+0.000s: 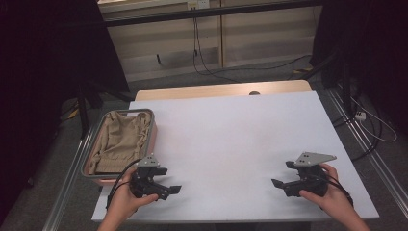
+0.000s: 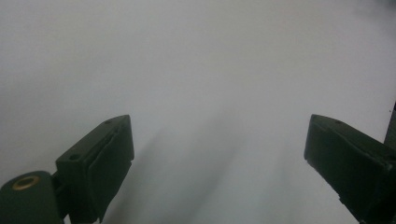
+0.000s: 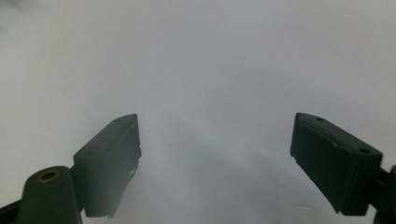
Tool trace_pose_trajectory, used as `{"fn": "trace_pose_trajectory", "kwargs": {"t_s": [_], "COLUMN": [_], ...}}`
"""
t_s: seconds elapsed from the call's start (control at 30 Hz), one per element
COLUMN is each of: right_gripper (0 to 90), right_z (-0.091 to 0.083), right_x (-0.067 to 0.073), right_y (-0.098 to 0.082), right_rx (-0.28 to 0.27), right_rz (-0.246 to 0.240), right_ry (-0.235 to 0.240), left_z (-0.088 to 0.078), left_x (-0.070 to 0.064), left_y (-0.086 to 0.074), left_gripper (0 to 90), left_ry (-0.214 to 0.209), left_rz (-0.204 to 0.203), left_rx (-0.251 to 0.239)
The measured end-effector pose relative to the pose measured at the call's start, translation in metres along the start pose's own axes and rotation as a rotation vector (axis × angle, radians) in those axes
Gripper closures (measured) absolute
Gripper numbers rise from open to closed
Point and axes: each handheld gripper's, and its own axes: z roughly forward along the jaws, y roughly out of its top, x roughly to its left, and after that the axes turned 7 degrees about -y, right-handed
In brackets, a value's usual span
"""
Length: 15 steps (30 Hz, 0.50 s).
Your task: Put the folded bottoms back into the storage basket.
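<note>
A beige garment [image 1: 118,140] lies crumpled in a grey-rimmed tray [image 1: 152,126] at the table's left edge. My left gripper [image 1: 172,182] rests on the white table [image 1: 231,139] just in front of the tray, held by a hand, jaws pointing right. Its jaws stand wide apart in the left gripper view [image 2: 217,140] with only bare table between them. My right gripper [image 1: 282,174] sits near the front right, jaws pointing left toward the middle. In the right gripper view [image 3: 215,137] its jaws are open and hold nothing.
The white table sheet covers a wooden top whose far edge [image 1: 221,90] shows at the back. Cables [image 1: 207,62] run over the floor behind the table, and a metal rail [image 1: 365,144] runs along its right side.
</note>
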Motion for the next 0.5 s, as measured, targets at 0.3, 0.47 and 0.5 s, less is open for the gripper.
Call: {"fn": "trace_pose_trajectory", "kwargs": {"t_s": [0.3,0.47,0.5], "right_gripper": [15.5,15.5,15.5], "right_z": [0.0004,0.0013,0.0013], "right_x": [-0.0040,-0.0034,-0.0035], "right_y": [-0.0032,-0.0043,-0.0043], "right_rx": [0.002,0.010,0.010], "right_rz": [0.016,0.010,0.011], "right_ry": [-0.009,-0.013,-0.013], "left_z": [0.0003,0.0026,0.0029], "left_x": [-0.0013,-0.0017,-0.0018], "left_y": [0.0008,0.0007,0.0007], "left_gripper": [8.2,8.2,8.2], "left_ry": [0.004,0.000,-0.001], "left_rz": [0.013,0.015,0.016], "left_rx": [-0.002,0.007,0.008]}}
